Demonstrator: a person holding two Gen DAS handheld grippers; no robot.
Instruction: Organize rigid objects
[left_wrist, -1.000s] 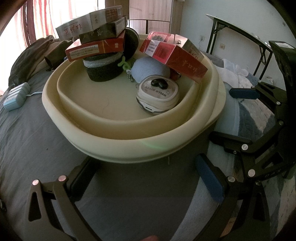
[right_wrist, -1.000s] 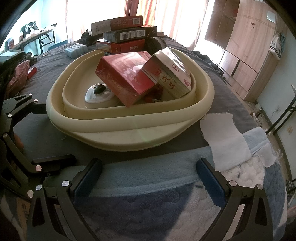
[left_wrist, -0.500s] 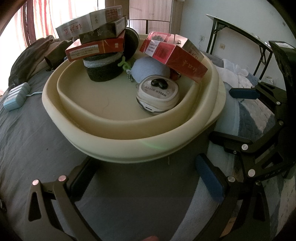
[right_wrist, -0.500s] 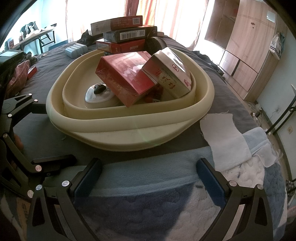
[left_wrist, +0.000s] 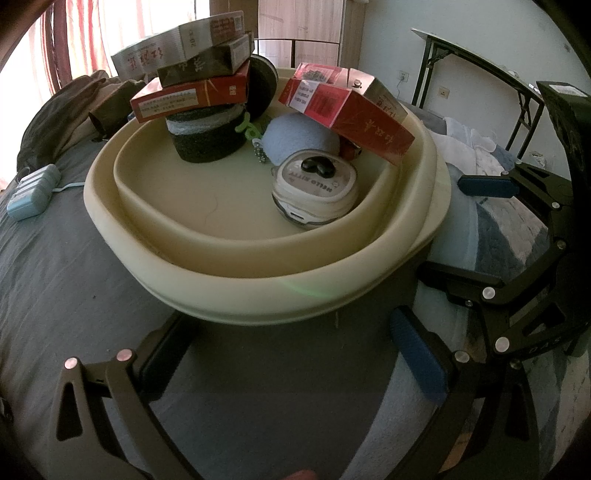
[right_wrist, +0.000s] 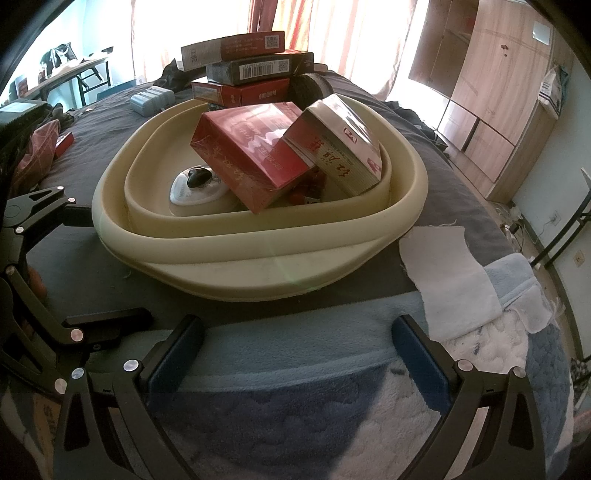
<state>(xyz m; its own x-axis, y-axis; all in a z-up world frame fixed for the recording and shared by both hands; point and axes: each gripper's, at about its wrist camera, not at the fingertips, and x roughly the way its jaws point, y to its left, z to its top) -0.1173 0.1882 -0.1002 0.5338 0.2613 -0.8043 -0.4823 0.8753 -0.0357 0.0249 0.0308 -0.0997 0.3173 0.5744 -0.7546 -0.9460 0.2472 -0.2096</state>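
1. While both grippers sit low over the bed, the left gripper (left_wrist: 291, 354) points level at the cream basin (left_wrist: 258, 291); jaws spread wide, nothing between them, fingertips just short of the basin's near wall.
2. Right gripper (right_wrist: 295, 354) is level too, jaws wide apart and empty, over a blue blanket (right_wrist: 295, 369), aimed at the same basin (right_wrist: 258, 273) from its other side.
3. White cloth (right_wrist: 443, 266) lies on the bed just right of the basin.
4. Inside the basin: a white round case (left_wrist: 314, 188) near the front; behind it two red cartons (left_wrist: 347, 110) lean tilted on the rim.
5. Farther back, three stacked cartons (left_wrist: 192, 74) rest on a black roll (left_wrist: 207, 138).
6. Small blue box (left_wrist: 33, 192) lies on the grey sheet, apart from the basin.
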